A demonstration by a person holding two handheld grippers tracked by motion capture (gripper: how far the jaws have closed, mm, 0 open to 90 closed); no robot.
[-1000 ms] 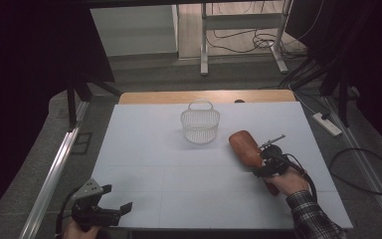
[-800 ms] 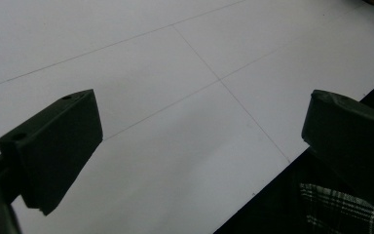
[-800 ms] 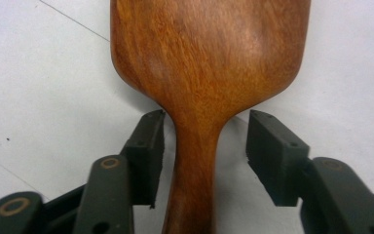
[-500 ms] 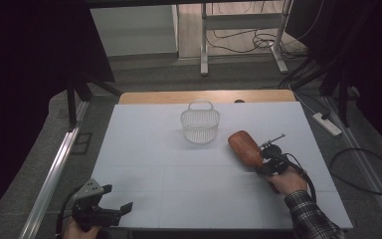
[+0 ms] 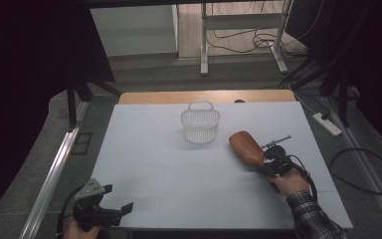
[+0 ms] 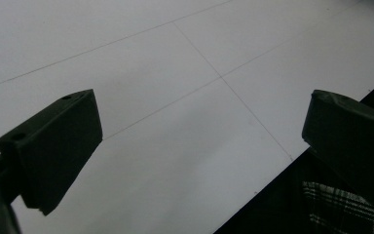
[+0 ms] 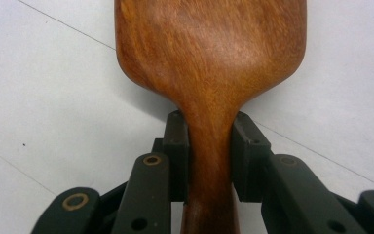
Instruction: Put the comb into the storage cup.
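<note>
Paddle [image 5: 246,148], a brown wooden one with a broad rounded head and a narrow handle, lies over the right half of the table [image 5: 144,149], nearer the right edge than the left, its head pointing toward the far left. The right gripper [image 5: 271,164] holds it: in the right gripper view both black jaws press against opposite sides of the handle just below the head [image 7: 209,63]. Whether the head touches the table surface cannot be told. The right hand [image 5: 291,181], in a plaid sleeve [image 5: 313,219], comes in from the near right. A white wire basket [image 5: 200,123] with a small handle stands upright near the far edge, about mid-width, close to the paddle head but apart from it. The left gripper [image 5: 122,209] sits at the near left corner, over the near edge; in the left gripper view its jaws stand wide apart with nothing between them, above bare white table [image 6: 175,97].
</note>
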